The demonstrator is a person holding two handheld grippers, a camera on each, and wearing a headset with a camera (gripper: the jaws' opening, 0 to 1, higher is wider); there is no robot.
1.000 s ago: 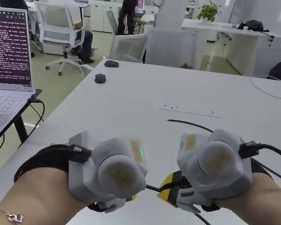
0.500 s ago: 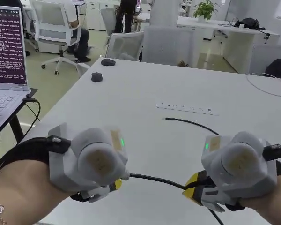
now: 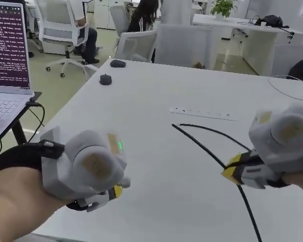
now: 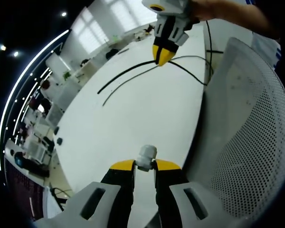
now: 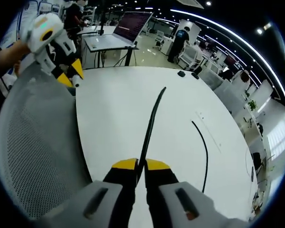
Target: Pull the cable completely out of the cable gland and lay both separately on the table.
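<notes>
Drawn well apart since the earlier frames, with the cable now wholly clear of the cable gland. Pinching the cable gland between the left tongs, held up near the edge of the bench. Gripping the cable in the right tongs, pressed together on it, free end stretched forward over the bench. Extraction judged complete. Remaining: lower each part onto the bench, well apart, then release both.

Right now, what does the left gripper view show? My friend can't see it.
The left gripper pinches a small white cable gland over a white table. Farther off, the right gripper holds a black cable, free of the gland. A mesh chair stands alongside.
</notes>
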